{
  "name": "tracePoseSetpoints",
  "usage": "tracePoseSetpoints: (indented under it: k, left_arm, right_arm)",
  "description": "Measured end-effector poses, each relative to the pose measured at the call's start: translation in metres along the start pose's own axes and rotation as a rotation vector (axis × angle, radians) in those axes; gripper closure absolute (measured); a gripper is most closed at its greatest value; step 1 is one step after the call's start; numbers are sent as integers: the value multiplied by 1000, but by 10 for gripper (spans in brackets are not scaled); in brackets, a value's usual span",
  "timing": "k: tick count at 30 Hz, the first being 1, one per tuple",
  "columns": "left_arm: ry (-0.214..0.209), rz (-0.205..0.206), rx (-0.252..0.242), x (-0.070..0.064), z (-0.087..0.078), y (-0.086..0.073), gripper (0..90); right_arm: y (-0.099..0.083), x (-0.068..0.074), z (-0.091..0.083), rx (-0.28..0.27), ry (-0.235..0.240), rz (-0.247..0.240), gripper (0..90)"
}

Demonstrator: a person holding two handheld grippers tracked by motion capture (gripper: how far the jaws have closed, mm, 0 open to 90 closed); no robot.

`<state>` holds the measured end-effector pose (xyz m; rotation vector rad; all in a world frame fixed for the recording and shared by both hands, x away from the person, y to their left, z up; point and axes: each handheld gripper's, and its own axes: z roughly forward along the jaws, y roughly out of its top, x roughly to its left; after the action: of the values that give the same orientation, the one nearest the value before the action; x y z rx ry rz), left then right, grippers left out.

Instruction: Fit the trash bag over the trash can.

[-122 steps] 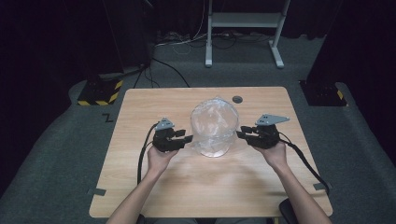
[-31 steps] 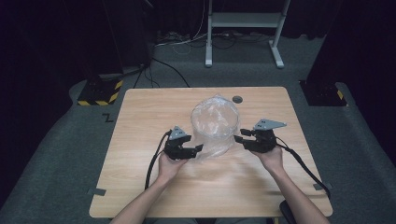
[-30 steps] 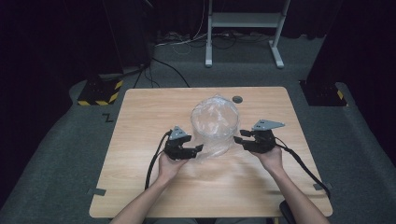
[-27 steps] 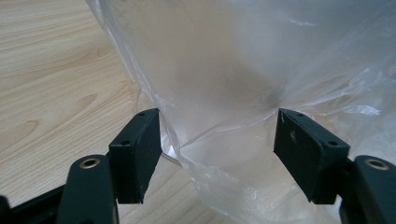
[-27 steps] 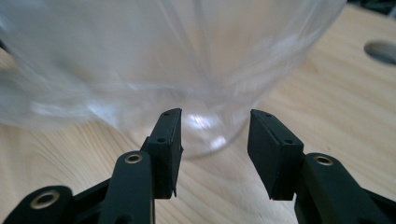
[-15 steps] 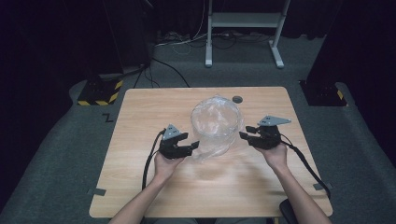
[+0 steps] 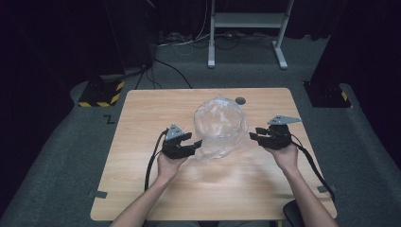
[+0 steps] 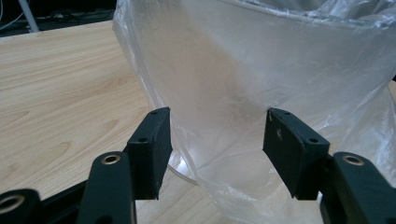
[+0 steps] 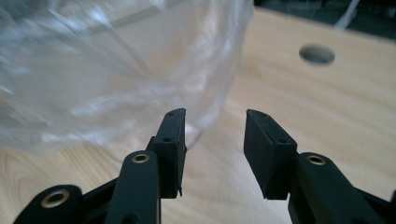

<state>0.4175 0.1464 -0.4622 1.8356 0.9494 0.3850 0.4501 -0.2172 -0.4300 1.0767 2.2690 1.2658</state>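
High view looks down on a pale wooden table (image 7: 142, 184) with a clear container wrapped in a thin plastic bag (image 7: 220, 126) standing near its middle, somewhat closer to the far edge than to the near one. The container stands upright, its round mouth facing up and its long axis vertical; loose film spills out around its foot toward the near edge. It is see-through and glossy, and the bag over it is crinkled and catches white glints. In the left gripper view the film (image 8: 261, 93) hangs in smooth, milky folds over a straight wall, and a curved base rim touches the wood. A small dark round hole (image 7: 240, 100) sits in the table just beyond the bag, by the far edge.

The left gripper (image 7: 191, 145) lies at the bag's left side, low near the tabletop, its jaws spread apart with the tips at the loose film; the left gripper view shows the bag between and just past the two spread jaws, not pinched. The right gripper (image 7: 255, 136) sits at the bag's right side, jaws also parted and holding nothing; in the right gripper view (image 9: 212, 140) bare wood shows in the gap and the bag's edge lies just beside the left-hand jaw.
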Motion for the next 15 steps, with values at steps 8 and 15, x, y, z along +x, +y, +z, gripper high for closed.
tracePoseSetpoints:
  k: [8, 15]
  left_arm:
    - [-1, 3, 4, 0, 2, 0, 423]
    - [-6, 4, 10, 0, 3, 0, 422]
  right_arm:
    - [16, 14, -4, -131, 13, -31, 586]
    - [1, 19, 27, -9, 36, -62, 581]
